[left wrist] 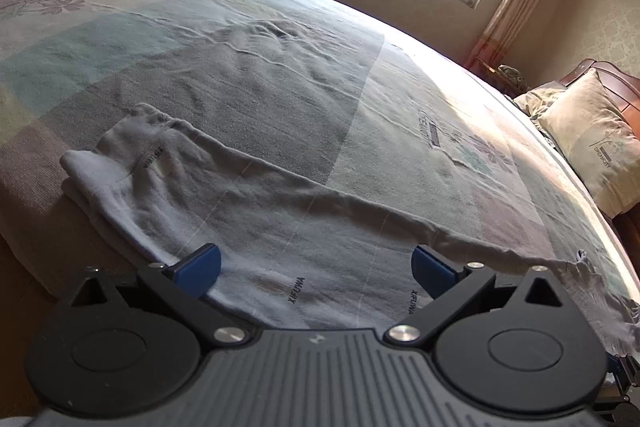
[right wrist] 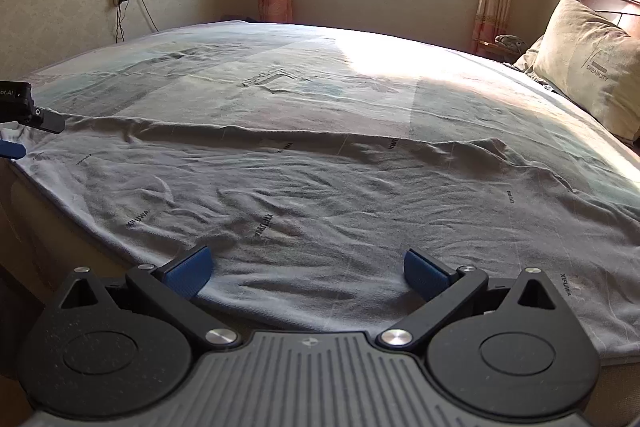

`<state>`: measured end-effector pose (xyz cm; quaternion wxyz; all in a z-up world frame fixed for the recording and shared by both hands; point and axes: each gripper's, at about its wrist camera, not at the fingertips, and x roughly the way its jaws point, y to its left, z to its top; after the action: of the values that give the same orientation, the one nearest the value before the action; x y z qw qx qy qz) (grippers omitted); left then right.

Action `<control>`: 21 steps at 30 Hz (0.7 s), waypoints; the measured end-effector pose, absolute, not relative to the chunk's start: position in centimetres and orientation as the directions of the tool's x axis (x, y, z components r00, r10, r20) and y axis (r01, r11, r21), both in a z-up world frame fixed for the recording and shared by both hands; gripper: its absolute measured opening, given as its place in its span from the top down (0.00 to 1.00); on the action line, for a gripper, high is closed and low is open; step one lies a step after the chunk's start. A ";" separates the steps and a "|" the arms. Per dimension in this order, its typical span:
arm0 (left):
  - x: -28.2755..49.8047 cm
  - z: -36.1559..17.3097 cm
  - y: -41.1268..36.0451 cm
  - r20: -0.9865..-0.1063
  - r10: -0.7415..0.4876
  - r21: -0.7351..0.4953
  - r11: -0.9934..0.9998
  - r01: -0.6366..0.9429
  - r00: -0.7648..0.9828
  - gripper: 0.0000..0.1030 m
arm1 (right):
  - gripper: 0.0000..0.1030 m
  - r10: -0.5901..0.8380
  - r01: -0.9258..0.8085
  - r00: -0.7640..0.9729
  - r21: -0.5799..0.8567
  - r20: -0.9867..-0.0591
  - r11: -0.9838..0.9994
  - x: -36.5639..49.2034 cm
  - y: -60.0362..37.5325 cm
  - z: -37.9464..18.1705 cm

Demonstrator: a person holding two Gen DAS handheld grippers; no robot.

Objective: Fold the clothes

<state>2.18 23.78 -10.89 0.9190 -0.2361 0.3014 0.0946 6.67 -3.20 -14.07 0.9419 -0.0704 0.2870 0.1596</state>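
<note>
Grey garment (right wrist: 320, 195) lies spread on the bed (right wrist: 280, 67) — both grippers' fingers (left wrist: 200, 265) (right wrist: 188, 273) splayed wide over its near edge.

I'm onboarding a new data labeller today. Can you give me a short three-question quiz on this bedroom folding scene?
1. True or false: the left gripper has its jaws shut on the grey garment.
2. Which word is printed repeatedly on the garment? A) XIFUWA B) DREAMCITY C) NIKE
3. Fill in: the pillow leans at the bed's ____ side in the right wrist view.

Key: 1 false, both the left and right gripper stand open over the garment's near edge; 2 A; 3 right.
</note>
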 end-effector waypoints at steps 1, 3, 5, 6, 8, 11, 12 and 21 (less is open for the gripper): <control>2.2 -10.5 24.3 -0.580 0.009 -0.404 0.865 -0.297 0.815 0.02 | 0.00 0.259 -0.340 0.785 -0.041 -0.562 0.940 6.6 -3.2 -14.1; 2.9 -9.4 25.4 -0.543 0.010 -0.407 0.871 -0.274 0.839 0.02 | 0.00 0.256 -0.335 0.787 -0.041 -0.562 0.941 6.6 -3.2 -14.1; 3.9 -9.1 26.8 -0.524 -0.004 -0.428 0.866 -0.259 0.852 0.02 | 0.00 0.251 -0.330 0.788 -0.042 -0.562 0.943 6.5 -3.1 -14.1; 4.3 -8.9 27.5 -0.515 -0.012 -0.439 0.862 -0.252 0.857 0.02 | 0.00 0.249 -0.328 0.789 -0.042 -0.562 0.944 6.5 -3.1 -14.1; 5.4 -9.7 28.9 -0.533 -0.009 -0.461 0.841 -0.282 0.846 0.02 | 0.00 0.246 -0.324 0.790 -0.042 -0.561 0.945 6.4 -3.1 -14.1; 5.4 -12.1 30.5 -0.574 0.010 -0.507 0.781 -0.365 0.819 0.02 | 0.00 0.248 -0.325 0.792 -0.041 -0.558 0.945 6.4 -3.1 -14.2; 4.8 -12.4 30.6 -0.540 0.017 -0.526 0.774 -0.353 0.842 0.02 | 0.00 0.248 -0.324 0.793 -0.041 -0.557 0.945 6.4 -3.1 -14.2; 7.4 -9.3 22.2 -0.570 -0.115 -0.377 0.916 -0.134 0.814 0.02 | 0.00 0.252 -0.321 0.806 -0.039 -0.536 0.946 6.1 -3.2 -14.4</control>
<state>7.44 22.16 -9.33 0.9301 -0.2046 0.3051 0.0050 6.12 -3.19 -14.45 0.9481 -0.0639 0.2723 0.1511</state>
